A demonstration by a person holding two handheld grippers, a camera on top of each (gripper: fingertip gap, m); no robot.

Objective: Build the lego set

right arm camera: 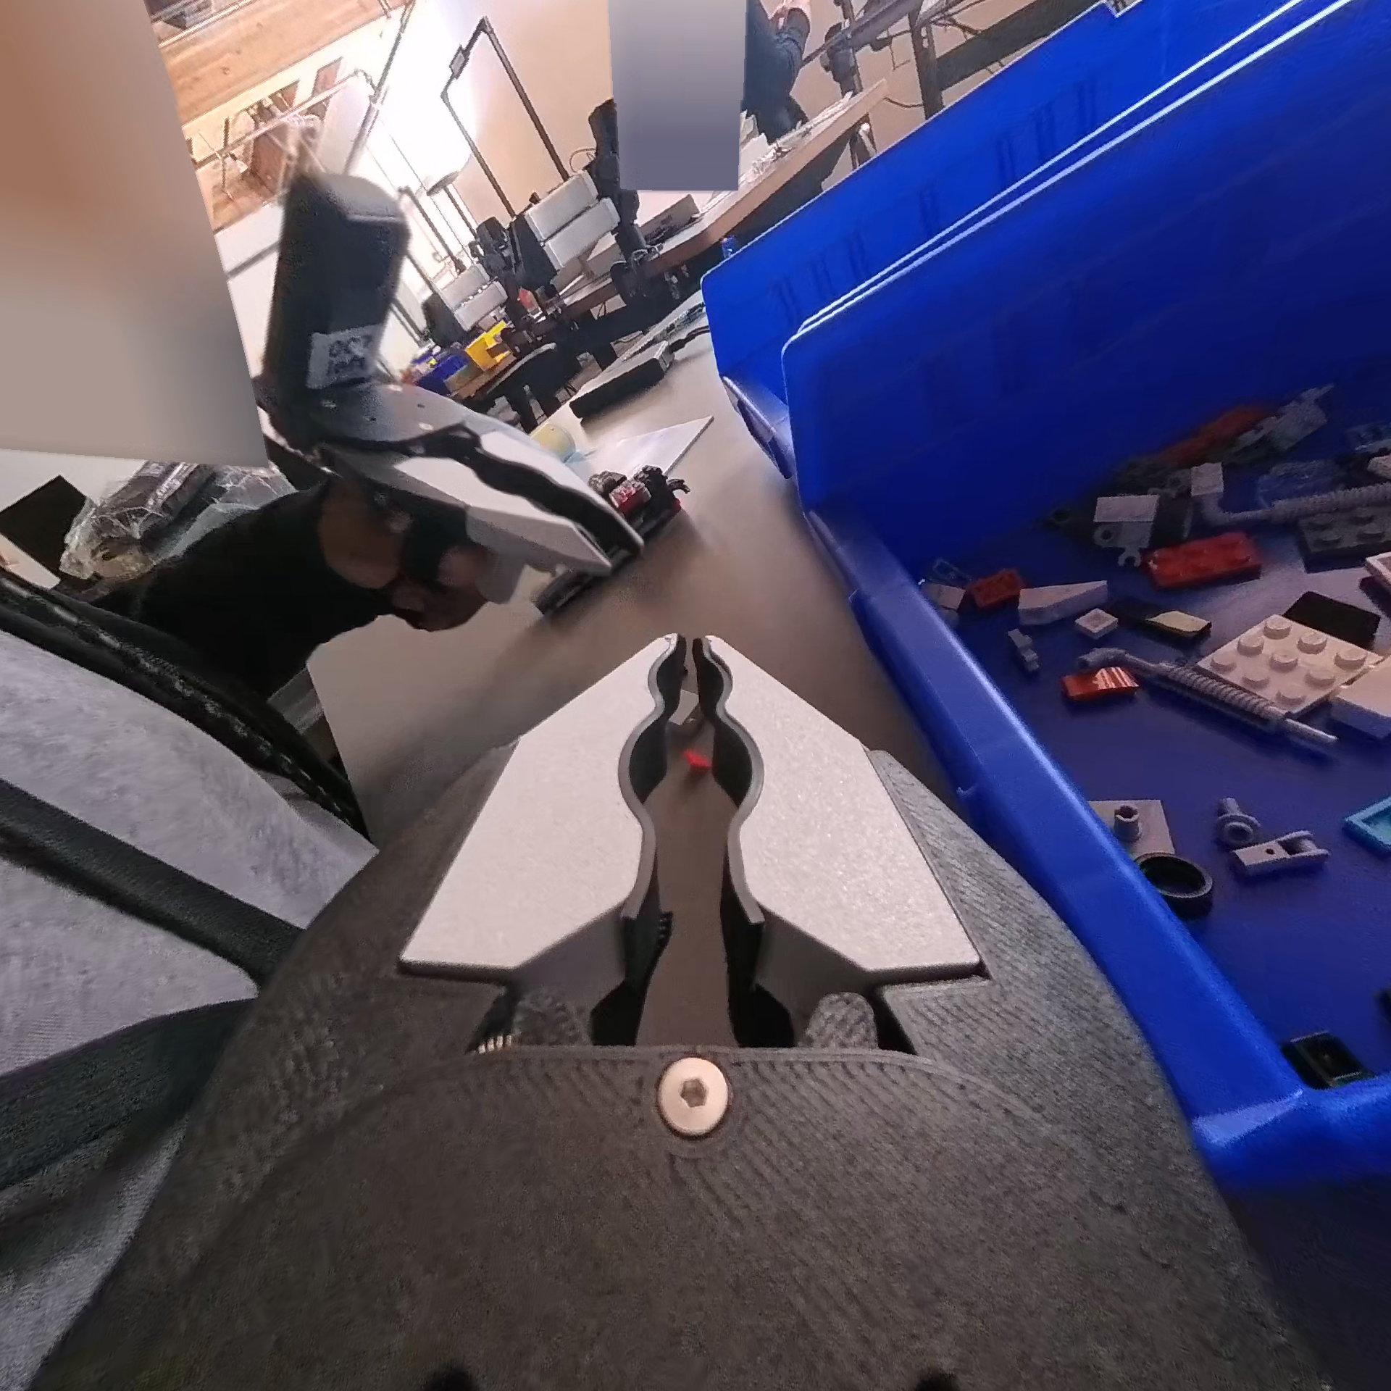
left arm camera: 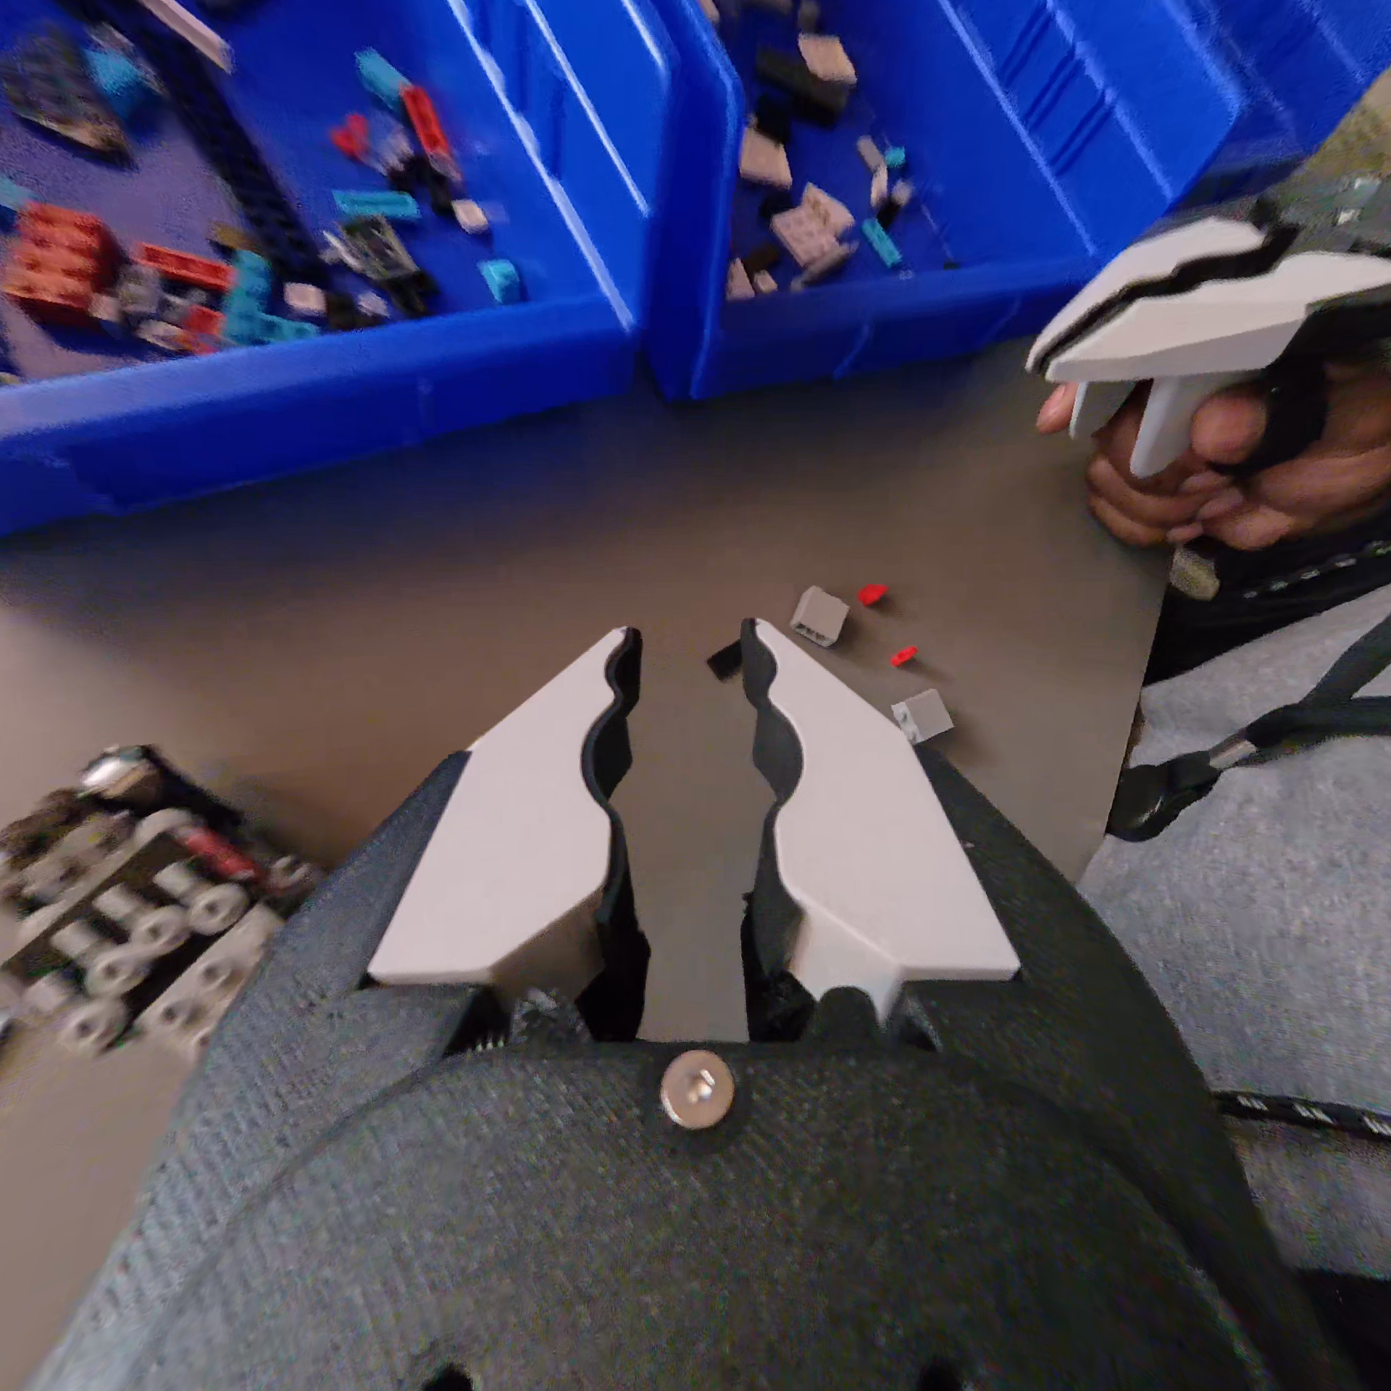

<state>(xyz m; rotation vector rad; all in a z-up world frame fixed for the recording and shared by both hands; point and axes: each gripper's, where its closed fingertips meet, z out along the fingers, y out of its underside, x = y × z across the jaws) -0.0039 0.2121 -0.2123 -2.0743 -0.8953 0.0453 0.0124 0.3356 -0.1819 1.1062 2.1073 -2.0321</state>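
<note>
Here I have the left gripper (left arm camera: 691,628) hanging over the grey table (left arm camera: 451,602) with its fingers spread apart and nothing between them. Just past the right fingertip lies a small black piece (left arm camera: 724,661), and farther right of that finger sit two grey bricks (left arm camera: 819,617) (left arm camera: 924,715) and two tiny red bits (left arm camera: 873,595) (left arm camera: 903,656), all loose on the table. Left of my left finger, blurred, is the half-built model (left arm camera: 128,896), black with pale grey rollers. Ahead of the fingertips stand two blue bins (left arm camera: 339,406) holding mixed pieces.

The right wrist view adds what the left cannot: the right gripper (right arm camera: 686,641) has its tips nearly touching, only a thin gap between them; whether it pinches anything I cannot tell. Through the gap lower down I see one red bit (right arm camera: 696,762) on the table. Right of those fingers a blue bin (right arm camera: 978,753) shows a white studded plate (right arm camera: 1287,662) and red pieces. The left gripper (right arm camera: 602,553) appears ahead to the left, tilted down, with the model partly behind it.

From the left view, the right gripper (left arm camera: 1042,360) sits upper right, held by a hand (left arm camera: 1219,474).
</note>
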